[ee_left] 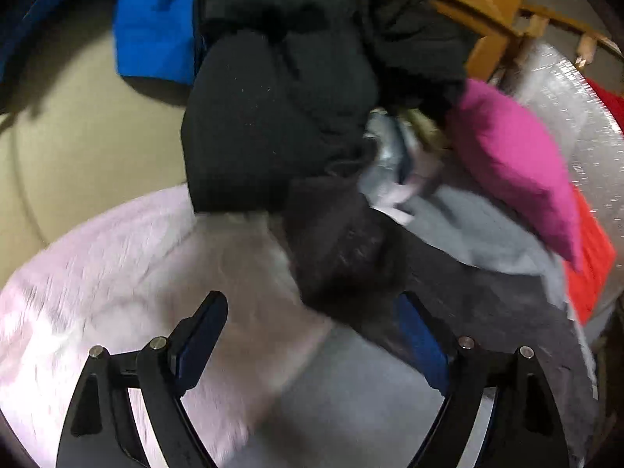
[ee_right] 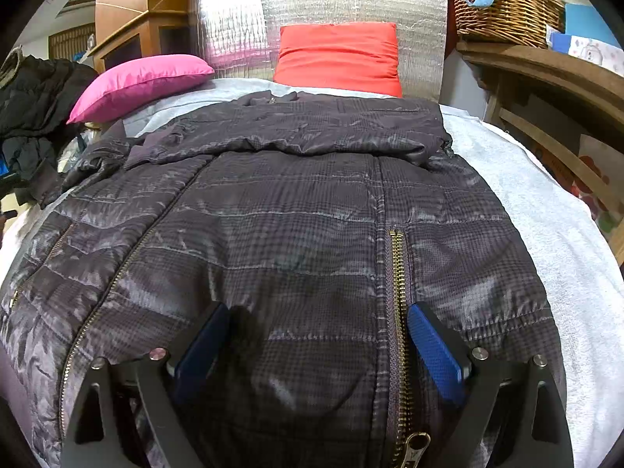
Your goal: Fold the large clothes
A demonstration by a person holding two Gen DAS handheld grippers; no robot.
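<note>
One quilted jacket [ee_right: 296,234] spread flat on white sheet [ee_right: 546,241], two brass zippers [ee_right: 397,292] visible. Two cushions behind: one pink [ee_right: 144,82], one red [ee_right: 339,56]. One wicker basket [ee_right: 503,4] on shelf. Right gripper [ee_right: 318,335] jaws apart, over jacket. Left gripper [ee_left: 312,335] jaws apart, nothing clamped; view blurred, black garment [ee_left: 273,117] heap ahead.

Dark quilted jacket [ee_right: 296,234] flat, unzipped
</note>
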